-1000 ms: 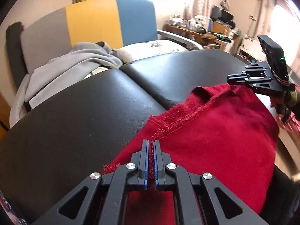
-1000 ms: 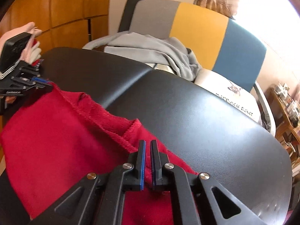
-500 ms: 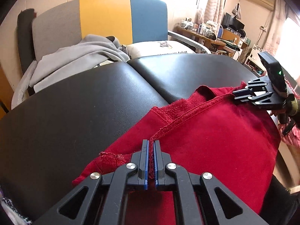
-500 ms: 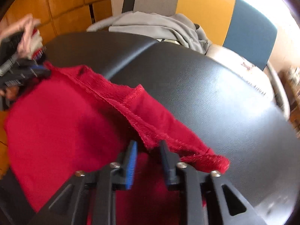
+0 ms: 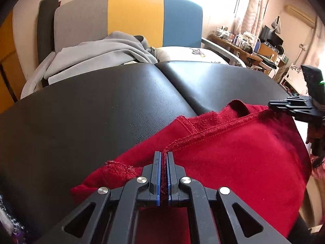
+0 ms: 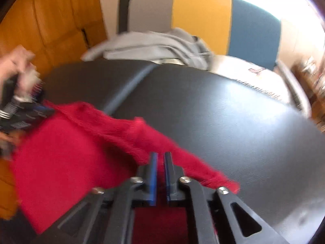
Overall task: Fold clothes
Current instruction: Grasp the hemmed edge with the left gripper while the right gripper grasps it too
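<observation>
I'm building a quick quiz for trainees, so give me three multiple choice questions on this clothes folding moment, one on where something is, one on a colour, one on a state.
1. Where does the grey garment lie?
A. on the chair behind the black table
B. under the red garment
C. in the right gripper

2. What colour is the middle panel of the chair back?
A. green
B. yellow
C. white

3. How is the left gripper?
A. wide open above the table
B. shut on the red garment
C. shut on the grey garment

Answers: 1 A, it is heaped on the seat beyond the black table. 2 B, yellow sits between grey and blue. 3 B, red garment hem is pinched between the blue pads.
</observation>
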A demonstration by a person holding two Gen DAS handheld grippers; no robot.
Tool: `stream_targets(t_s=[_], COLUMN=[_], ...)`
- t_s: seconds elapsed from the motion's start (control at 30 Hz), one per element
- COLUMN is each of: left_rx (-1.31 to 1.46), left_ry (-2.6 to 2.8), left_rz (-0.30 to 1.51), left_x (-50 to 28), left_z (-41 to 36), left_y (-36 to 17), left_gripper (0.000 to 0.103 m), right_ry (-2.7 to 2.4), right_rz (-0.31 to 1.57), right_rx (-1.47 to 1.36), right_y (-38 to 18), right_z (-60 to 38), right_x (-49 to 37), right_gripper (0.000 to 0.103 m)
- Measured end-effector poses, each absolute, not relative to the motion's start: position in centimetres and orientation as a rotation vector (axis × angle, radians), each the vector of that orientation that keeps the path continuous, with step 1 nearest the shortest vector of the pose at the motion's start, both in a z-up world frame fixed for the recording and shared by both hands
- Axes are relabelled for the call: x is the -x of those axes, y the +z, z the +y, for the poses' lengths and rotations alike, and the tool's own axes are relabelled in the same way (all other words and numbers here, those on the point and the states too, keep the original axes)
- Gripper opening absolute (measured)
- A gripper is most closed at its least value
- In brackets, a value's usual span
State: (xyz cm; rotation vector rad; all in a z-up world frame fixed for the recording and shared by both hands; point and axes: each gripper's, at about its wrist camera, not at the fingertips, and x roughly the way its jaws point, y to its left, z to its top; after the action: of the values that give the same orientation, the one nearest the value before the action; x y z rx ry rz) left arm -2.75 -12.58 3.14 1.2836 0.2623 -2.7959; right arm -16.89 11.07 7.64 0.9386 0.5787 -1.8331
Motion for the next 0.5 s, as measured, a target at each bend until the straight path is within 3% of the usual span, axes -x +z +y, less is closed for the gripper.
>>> stream_targets(t_s=[0.03,0.17,0.33,0.37,0.4,0.5], left_rx=[-1.286,-1.276,-1.272,-1.267,-1.256,-1.177], left_ry=[-2.798,-2.803,-2.806,-2.805,-2.808,-2.840], left_rz=[0.265,0.275,0.246,0.244,0.247,0.254], left_x=[2.7,2.5,2.2,2.0,1.8,0.8], left_z=[-12.6,-12.6,-12.3,-12.2,-12.2,-12.2], left_y=[3.0,3.1,3.2,3.4,3.6,5.1], left_gripper=[0.005,0.005,0.005,0.005,0.005,0.005], right_ry=[-1.816,-1.746,-1.639,-1.643,-1.649,-1.655], right_rz=[0.563,0.528,0.733,0.772,0.811,0.857], right_rx=[-0.940,-0.956,-1.013,-0.986,-0.956,-0.892], right_y=[7.7,7.7,5.3,5.3,5.4,7.3], right_z=[11.3,11.7,8.9,8.5,8.1,7.6], right_x=[16.8,16.7,16.6,16.3,16.0,14.7], right_gripper=[0.029,0.029,0.028,0.021,0.003,0.002])
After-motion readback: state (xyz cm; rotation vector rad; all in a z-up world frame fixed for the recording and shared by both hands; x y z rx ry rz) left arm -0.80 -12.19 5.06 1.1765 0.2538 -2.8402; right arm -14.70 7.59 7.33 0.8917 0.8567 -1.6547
